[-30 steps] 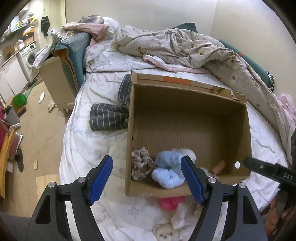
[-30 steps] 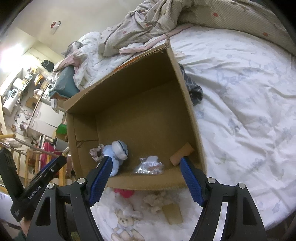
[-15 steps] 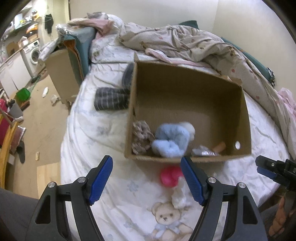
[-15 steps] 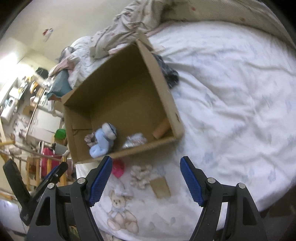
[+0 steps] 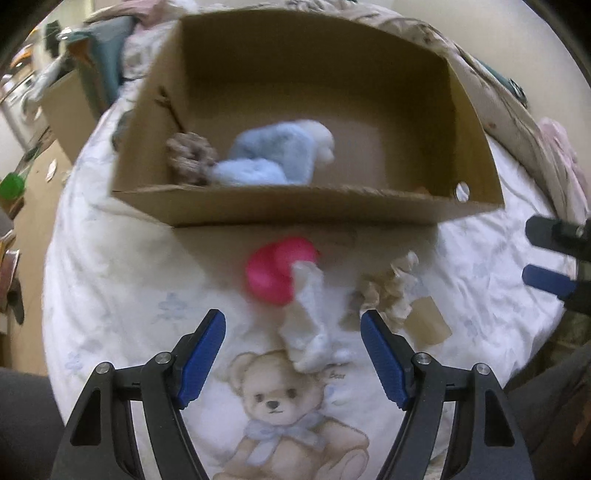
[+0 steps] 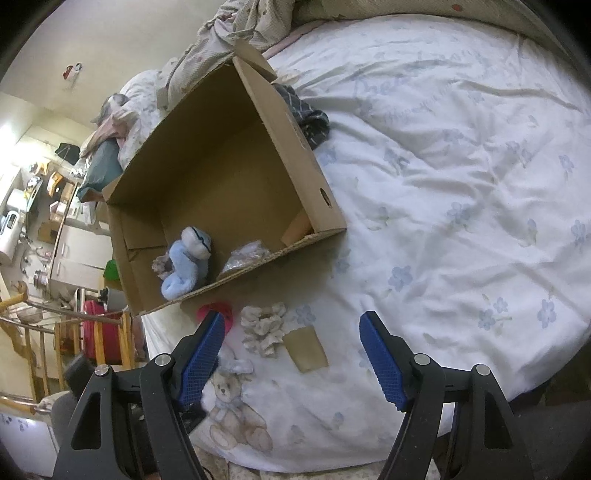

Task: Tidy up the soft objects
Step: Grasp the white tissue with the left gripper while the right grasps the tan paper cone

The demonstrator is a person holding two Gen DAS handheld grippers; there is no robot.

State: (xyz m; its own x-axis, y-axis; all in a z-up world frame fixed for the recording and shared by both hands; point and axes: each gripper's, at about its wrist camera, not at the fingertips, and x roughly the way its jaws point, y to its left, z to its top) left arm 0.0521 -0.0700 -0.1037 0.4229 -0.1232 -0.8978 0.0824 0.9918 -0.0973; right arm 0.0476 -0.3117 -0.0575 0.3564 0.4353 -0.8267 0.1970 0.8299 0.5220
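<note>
Over the last second the left tool [image 5: 291, 354] has come down and back from over the box [image 5: 280, 206] toward the loose things on the bed in front of it; where the box floor filled the left wrist view a second ago, the pink toy [image 5: 277, 271], the white sock [image 5: 308, 321] and the beige scrunchie [image 5: 388, 295] now lie just ahead of its jaws, which stand well apart with nothing between them. The view is blurred, which fits a hand in motion. The right tool [image 6: 291, 350] has drawn back too, and its jaws are likewise apart and empty, with the scrunchie [image 6: 264, 328] and a brown card [image 6: 306, 349] lying between and just beyond the fingers [image 6: 382, 365]. I read this as the end of one drop and the start of the next pick, the sock or the pink toy being the likeliest for the left. Already in the box are the blue plush [image 6: 186, 262], a brownish knit piece [image 5: 188, 157], a silvery packet [image 6: 245, 254] and a cardboard tube [image 6: 295, 229], so part of the sorting is done and at least three soft things remain outside. The surface is a bed [image 6: 461, 206] under a white sheet with pale blue flowers and a printed bear [image 5: 280, 413], soft and wrinkled, so a pinch may gather sheet along with the sock. A rumpled quilt [image 6: 236, 33] lies behind the box and a dark striped cloth [image 6: 308, 118] beside it; beyond the bed are a cluttered kitchen corner and a wooden rack.
</note>
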